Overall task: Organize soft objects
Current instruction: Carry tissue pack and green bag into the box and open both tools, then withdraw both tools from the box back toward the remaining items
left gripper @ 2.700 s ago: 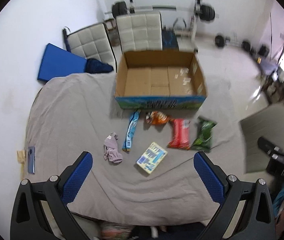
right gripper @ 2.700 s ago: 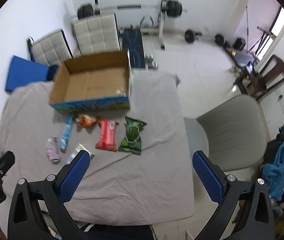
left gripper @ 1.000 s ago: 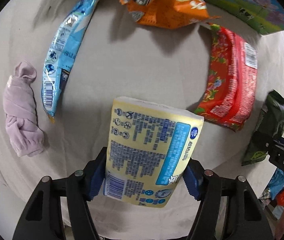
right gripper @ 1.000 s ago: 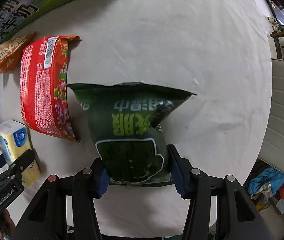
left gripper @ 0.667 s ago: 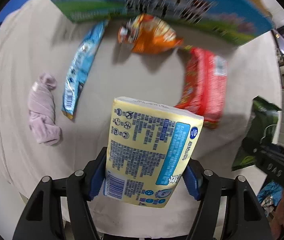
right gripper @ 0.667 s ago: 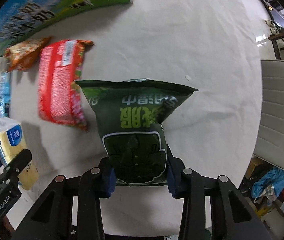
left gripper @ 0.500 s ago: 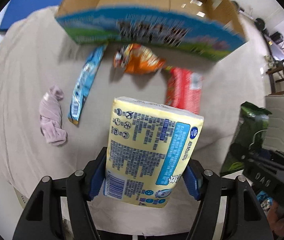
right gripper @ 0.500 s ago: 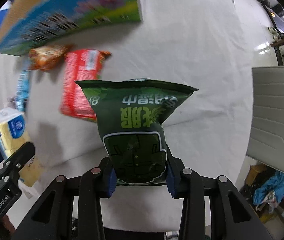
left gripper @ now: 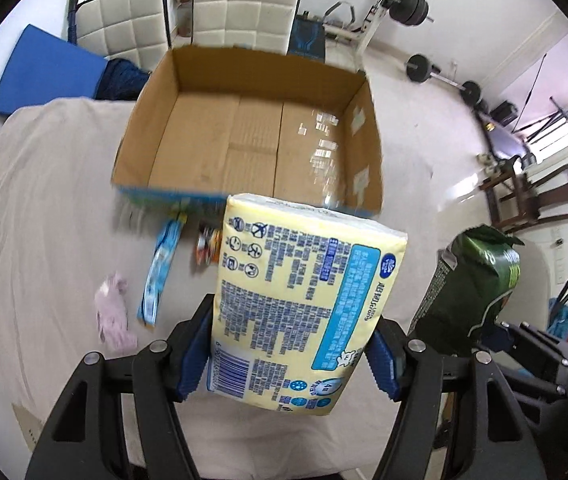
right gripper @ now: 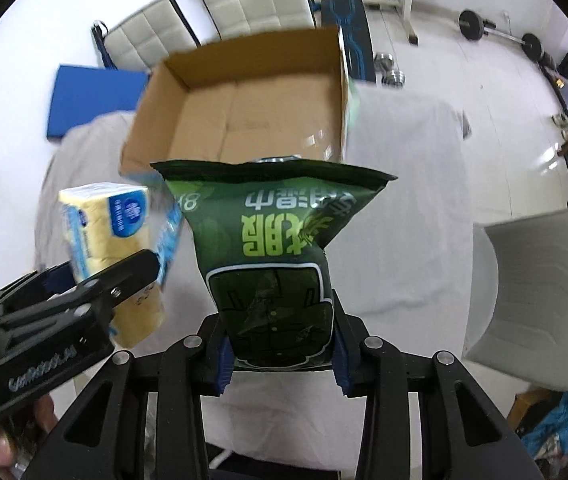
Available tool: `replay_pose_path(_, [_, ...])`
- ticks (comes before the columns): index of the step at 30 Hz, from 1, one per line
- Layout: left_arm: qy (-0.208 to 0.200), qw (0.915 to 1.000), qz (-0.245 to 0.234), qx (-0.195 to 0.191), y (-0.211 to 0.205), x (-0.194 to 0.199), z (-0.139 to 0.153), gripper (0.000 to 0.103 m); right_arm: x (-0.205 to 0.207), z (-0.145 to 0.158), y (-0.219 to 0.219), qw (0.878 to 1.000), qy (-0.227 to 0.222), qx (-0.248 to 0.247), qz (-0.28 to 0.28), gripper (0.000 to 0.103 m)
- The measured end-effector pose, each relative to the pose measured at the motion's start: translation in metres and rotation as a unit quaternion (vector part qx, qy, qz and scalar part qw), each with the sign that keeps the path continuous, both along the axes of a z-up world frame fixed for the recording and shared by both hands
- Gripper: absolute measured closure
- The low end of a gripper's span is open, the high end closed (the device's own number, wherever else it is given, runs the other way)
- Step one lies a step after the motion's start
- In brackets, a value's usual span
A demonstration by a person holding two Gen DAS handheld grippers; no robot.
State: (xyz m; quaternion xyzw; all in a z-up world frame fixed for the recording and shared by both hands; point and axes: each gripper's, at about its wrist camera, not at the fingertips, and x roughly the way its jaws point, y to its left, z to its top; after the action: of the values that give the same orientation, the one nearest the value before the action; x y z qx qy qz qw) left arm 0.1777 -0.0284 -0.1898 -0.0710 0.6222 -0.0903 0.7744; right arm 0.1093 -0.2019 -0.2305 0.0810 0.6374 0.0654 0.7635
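Glossy printed plastic film on the yellow tissue pack (left gripper: 304, 304) and the green snack bag (right gripper: 272, 256), the latter crinkled. Matt brown corrugated card inside the cardboard box (left gripper: 244, 132), shiny tape strips on its floor. Wrinkled matt grey cloth over the tabletop (left gripper: 44, 200). Ridged blue rubbery pads on matt black plastic fingers (left gripper: 194, 360). Quilted white leatherette chairs (left gripper: 244, 4).

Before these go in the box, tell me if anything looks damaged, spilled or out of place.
Nothing stands out. The yellow tissue pack and green snack bag look intact in their grippers, and the cardboard box sits upright and open.
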Motion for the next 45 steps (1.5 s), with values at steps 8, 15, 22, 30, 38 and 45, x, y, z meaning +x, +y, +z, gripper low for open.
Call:
replay_pose_path(8, [0.017,0.9995,-0.011,-0.022,0.007,0.115,-0.022,0.038,0.073,0.009,0.016,1.0,-0.004,-0.02,-0.014,0.062])
replay_pose_path(15, [0.067,0.9968,0.004,-0.043,0.015,0.206,-0.07,0.038,0.17,-0.041,0.03,0.999,0.03,-0.028,-0.027,0.062])
replay_pose_path(22, [0.128,0.99,0.015,-0.057,0.017,0.266,-0.14,0.038,0.232,-0.105,0.031,0.996,0.075,-0.01,-0.038,0.062])
replay_pose_path(30, [0.164,0.9844,0.004,-0.065,0.009,0.285,-0.181,0.038,0.27,-0.153,0.029,0.994,0.104,-0.022,-0.031,0.062])
replay_pose_path(38, [0.193,0.9794,-0.002,-0.058,0.004,0.296,-0.199,0.037,0.282,-0.178,0.034,0.99,0.134,-0.04,-0.012,0.06])
replay_pose_path(45, [0.161,0.9867,-0.019,-0.007,0.005,0.293,-0.178,0.02,0.274,-0.174,0.027,0.989,0.14,-0.055,-0.007,0.045])
